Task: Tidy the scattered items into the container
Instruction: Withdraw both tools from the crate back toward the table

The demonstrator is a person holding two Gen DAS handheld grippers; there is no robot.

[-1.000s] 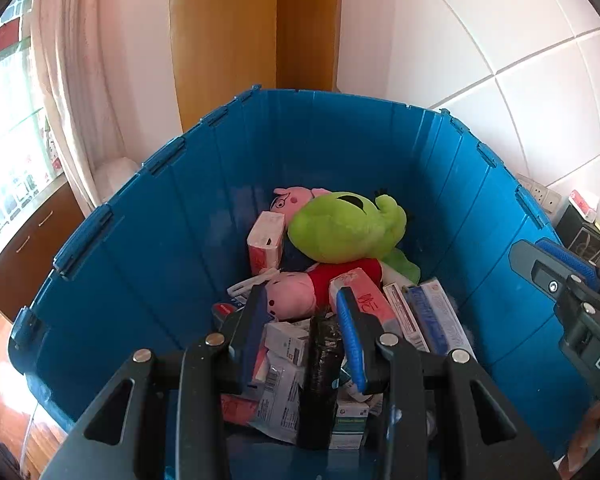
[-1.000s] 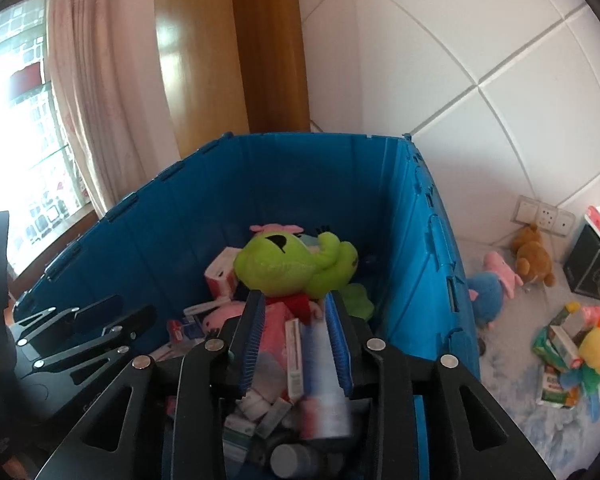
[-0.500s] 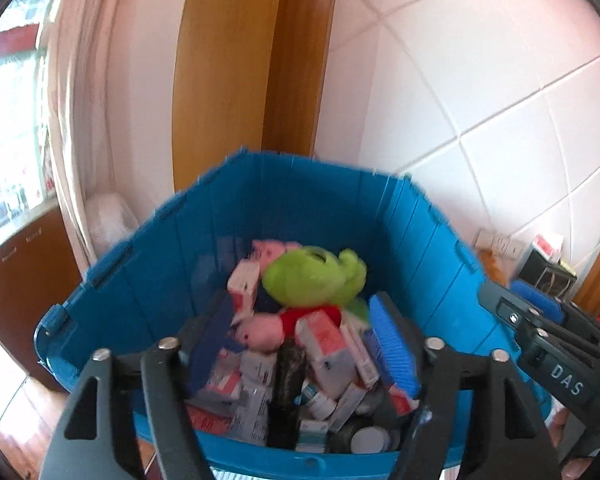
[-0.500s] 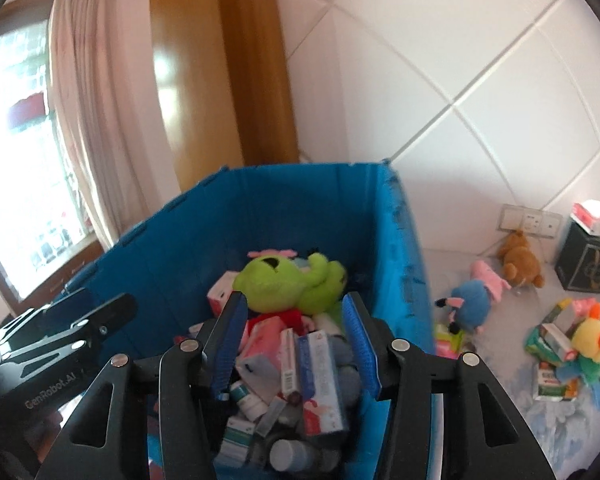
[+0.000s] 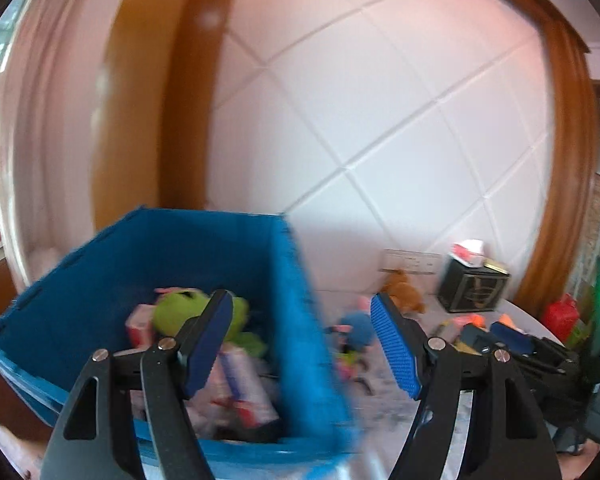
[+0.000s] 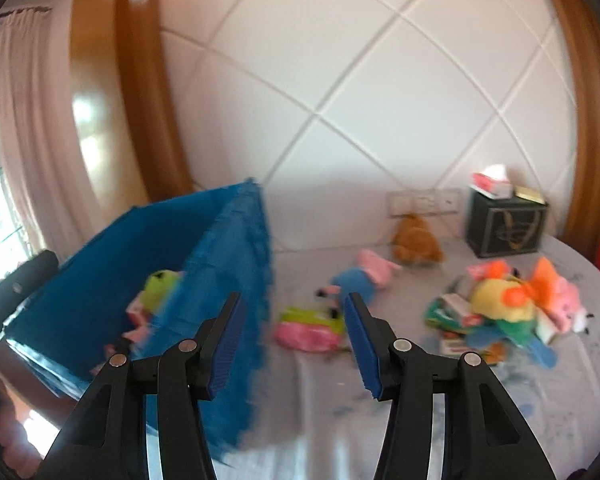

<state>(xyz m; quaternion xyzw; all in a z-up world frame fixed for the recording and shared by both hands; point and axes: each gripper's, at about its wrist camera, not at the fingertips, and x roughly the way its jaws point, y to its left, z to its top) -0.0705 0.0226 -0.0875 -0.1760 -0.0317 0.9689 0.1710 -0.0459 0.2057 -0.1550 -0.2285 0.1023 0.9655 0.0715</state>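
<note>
Nearest in each wrist view are the black fingers w/ blue pads. Left tool (image 5: 302,344) has its fingers spread wide apart, nothing between them. Right tool (image 6: 292,344) is likewise spread apart and empty.

Just beyond them stands the blue bin (image 6: 236,280), on the left side of the bench (image 6: 420,400) (a pale cloth w/ faint print covers it). The bin already holds a green soft toy (image 5: 188,312) on top of several small cartons (image 5: 240,380), so a good part of the tidying looks done.

What is left lies on the bench, outside the bin. Nearest the bin wall is a pink and green packet (image 6: 308,326), then a blue and pink soft toy (image 6: 362,276). Further right is a heap (image 6: 500,312) of a yellow and orange soft toy, a pink one and some boxes. A brown soft toy (image 6: 414,240) sits near the back wall, beside a dark box (image 6: 506,220) w/ a tissue pack on top (prob. not part of the job).

Left view looks down into the bin and shows its contents; it also catches the right tool at its right edge. Right view shows the bench leftovers far more fully, but mostly the bin's outer wall. Both are motion-blurred.
</note>
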